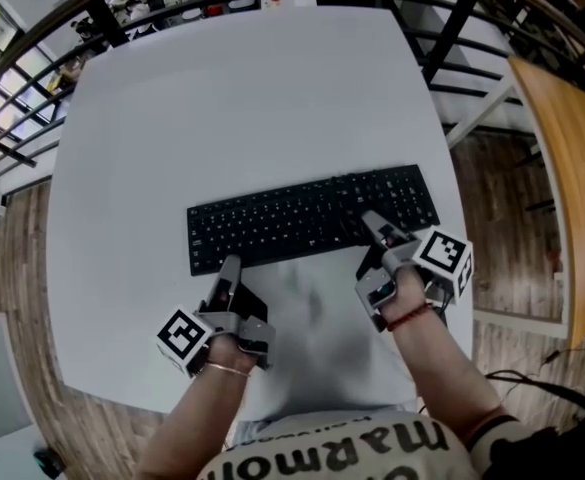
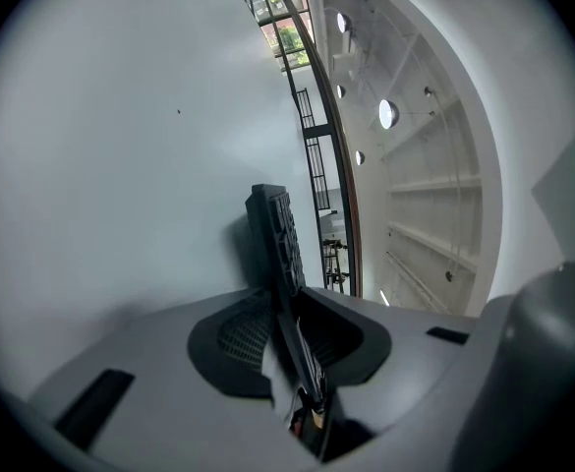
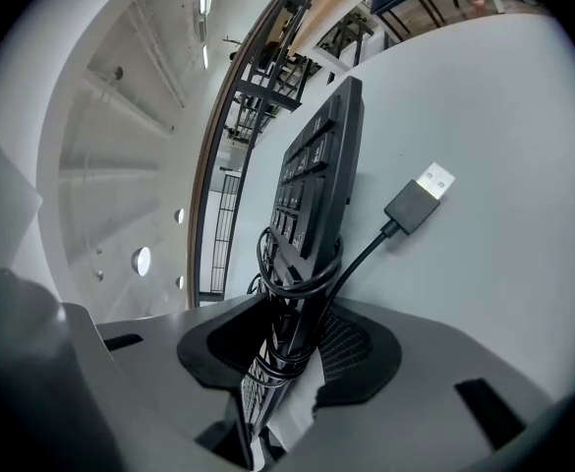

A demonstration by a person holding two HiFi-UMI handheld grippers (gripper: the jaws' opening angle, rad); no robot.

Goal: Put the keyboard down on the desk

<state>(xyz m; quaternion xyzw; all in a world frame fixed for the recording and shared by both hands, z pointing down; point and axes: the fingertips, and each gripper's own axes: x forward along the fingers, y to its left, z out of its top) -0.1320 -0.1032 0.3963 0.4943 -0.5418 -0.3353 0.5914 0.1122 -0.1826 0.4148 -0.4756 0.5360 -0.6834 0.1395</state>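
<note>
Black plastic keyboard [image 1: 302, 218], long and flat, stretches across the middle of the white tabletop [image 1: 242, 78] with its near long edge towards the person. From above it looks set down, or very nearly. The close shadow under it in the left gripper view agrees, though no view settles whether it rests flat along its whole length.

The left hand-held gripper [image 1: 227, 268] pinches the near edge close to the left end. The right hand-held gripper [image 1: 377, 230] straddles the same edge right of the middle. Its jaws stand a little apart about the keyboard, with a pale sliver showing beside it, so I judge that side slack rather than clamped.

The step in hand is letting go. It would go best if both ends are down before the left jaws spread. Each hand-held gripper should then draw straight back along the tabletop, low and level, so no jaw lifts or drags the edge.

Only the right gripper view shows the snag. A thin black cable [image 3: 361, 259] is wound round the keyboard right where the jaws sit, and its silver-tipped USB plug [image 3: 420, 197] sticks out free over the tabletop. A jaw pulled back carelessly could catch a loop. The head view hides the cable but alone shows both grips and the keyboard's placing.
</note>
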